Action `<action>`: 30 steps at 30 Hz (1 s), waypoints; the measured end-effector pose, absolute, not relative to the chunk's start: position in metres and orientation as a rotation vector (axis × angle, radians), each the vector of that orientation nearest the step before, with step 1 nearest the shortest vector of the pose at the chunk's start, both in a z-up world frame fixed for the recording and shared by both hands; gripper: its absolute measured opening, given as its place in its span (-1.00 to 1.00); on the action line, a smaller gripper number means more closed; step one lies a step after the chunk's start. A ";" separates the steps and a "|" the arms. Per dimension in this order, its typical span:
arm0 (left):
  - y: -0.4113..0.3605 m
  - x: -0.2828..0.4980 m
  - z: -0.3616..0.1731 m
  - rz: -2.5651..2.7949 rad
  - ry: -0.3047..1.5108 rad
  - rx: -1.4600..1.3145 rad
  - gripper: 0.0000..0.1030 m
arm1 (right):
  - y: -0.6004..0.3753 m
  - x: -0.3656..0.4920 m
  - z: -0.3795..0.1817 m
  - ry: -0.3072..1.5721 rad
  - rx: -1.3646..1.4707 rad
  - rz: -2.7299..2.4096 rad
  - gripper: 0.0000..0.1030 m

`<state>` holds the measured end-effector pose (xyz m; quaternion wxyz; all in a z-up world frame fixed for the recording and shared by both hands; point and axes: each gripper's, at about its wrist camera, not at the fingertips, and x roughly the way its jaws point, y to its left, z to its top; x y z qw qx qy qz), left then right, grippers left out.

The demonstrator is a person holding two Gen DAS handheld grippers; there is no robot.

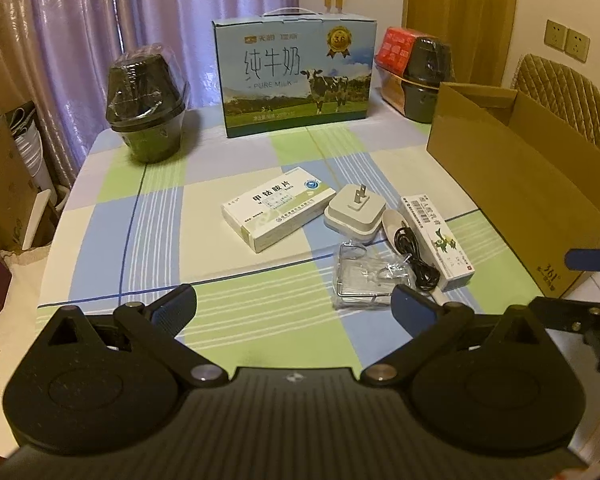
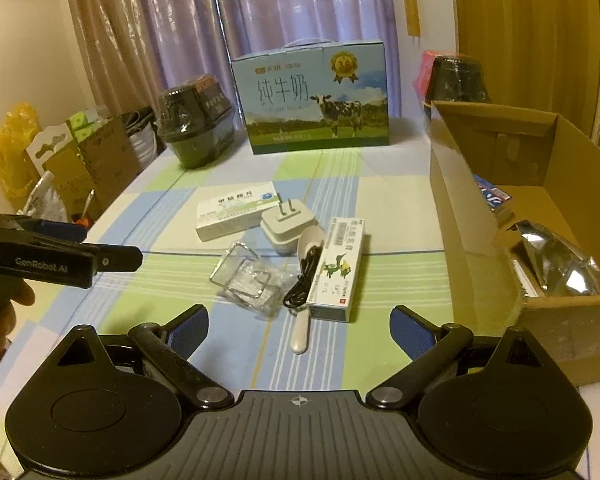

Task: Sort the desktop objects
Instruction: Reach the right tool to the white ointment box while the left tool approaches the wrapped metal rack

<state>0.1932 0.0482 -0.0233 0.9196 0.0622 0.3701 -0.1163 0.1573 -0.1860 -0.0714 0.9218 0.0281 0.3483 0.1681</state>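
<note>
Right wrist view: cardboard box (image 2: pixel 476 216) holds a foil packet (image 2: pixel 556 264); both grippers' jaws apart.

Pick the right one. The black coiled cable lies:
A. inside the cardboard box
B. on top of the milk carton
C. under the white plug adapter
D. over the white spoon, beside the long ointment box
D: the black cable is bunched over the white spoon, right beside the long ointment box, in front of the plug adapter.

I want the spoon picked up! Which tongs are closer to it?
Right, I think. The right tongs sit just before the spoon's handle; the left tongs are off to its left.
</note>
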 end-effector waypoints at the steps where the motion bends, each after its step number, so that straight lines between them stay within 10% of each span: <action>1: 0.047 0.195 -0.026 -0.243 0.765 0.133 0.97 | -0.185 0.160 -0.075 0.713 0.055 0.339 0.84; 30: 0.010 0.229 -0.087 -0.399 0.756 0.186 0.89 | -0.184 0.261 -0.140 0.807 0.064 0.285 -0.12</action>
